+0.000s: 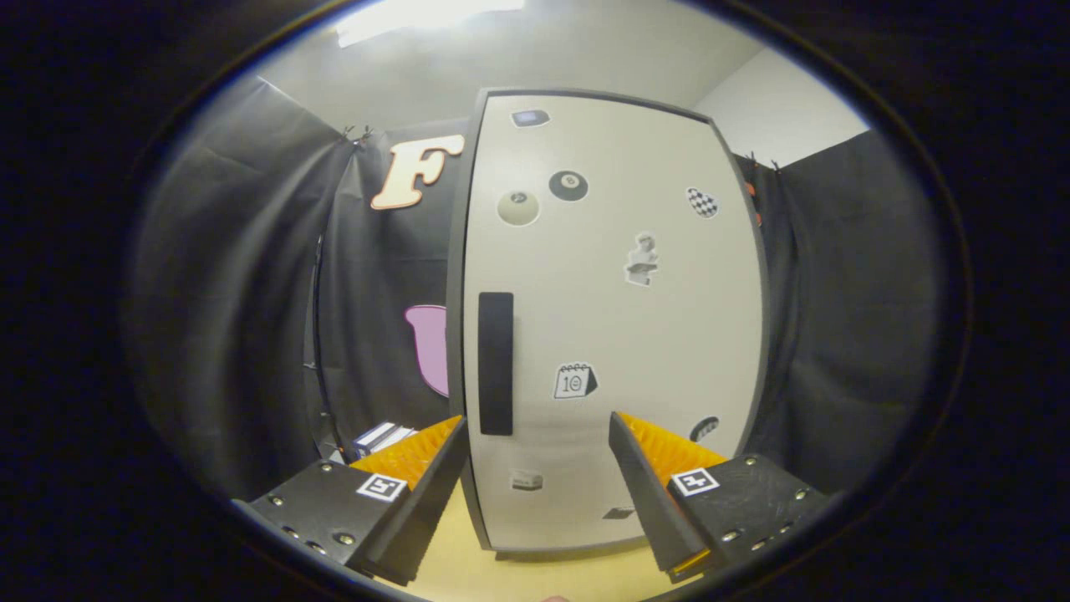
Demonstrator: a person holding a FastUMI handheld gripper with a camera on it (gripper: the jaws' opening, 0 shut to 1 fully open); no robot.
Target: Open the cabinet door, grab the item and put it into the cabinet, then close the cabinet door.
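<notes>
Nearest, the gripper (535,468) is spread wide, holding nothing, above a pale wooden tabletop (468,568). Just ahead stands a white cabinet (610,334) with its door shut; its dark vertical handle (496,364) lies a little beyond the left finger. Stickers dot the door. Beside the cabinet (partly hidden behind the left finger) lies a small white-and-blue box (380,436), possibly the item. This fits a door awaiting opening, or one closed again.
</notes>
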